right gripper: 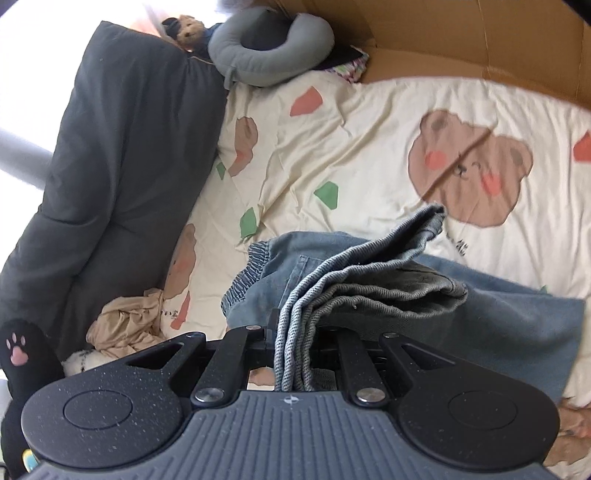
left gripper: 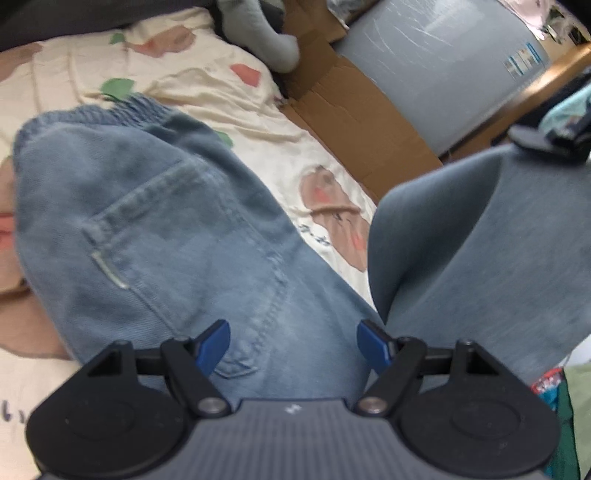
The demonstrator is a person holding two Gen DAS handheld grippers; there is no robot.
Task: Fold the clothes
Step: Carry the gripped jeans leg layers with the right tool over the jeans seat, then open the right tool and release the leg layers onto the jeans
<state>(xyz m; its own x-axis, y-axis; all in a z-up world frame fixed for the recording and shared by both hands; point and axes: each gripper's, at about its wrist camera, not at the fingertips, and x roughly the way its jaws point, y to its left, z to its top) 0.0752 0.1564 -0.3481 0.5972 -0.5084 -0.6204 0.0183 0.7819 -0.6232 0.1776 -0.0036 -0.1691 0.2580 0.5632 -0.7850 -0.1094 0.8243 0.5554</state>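
Note:
Light blue jeans (left gripper: 155,221) lie on the bedsheet with the elastic waistband (left gripper: 110,110) at the far end and a back pocket facing up. My left gripper (left gripper: 295,341) hovers open just over the seat of the jeans, nothing between its blue fingertips (left gripper: 218,338). A jeans leg (left gripper: 480,240) rises in a fold at the right, up to my right gripper (left gripper: 554,138). In the right wrist view my right gripper (right gripper: 291,332) is shut on the bunched leg ends (right gripper: 332,288), held over the waistband (right gripper: 247,273). Its fingertips are hidden by the cloth.
The cream bedsheet (right gripper: 369,147) carries bear prints. A dark grey quilt (right gripper: 122,166) lies at the left, with a grey neck pillow (right gripper: 269,48) and teddy bear (right gripper: 188,29) beyond. A crumpled beige garment (right gripper: 125,325) sits near the quilt. Cardboard (left gripper: 351,122) borders the bed.

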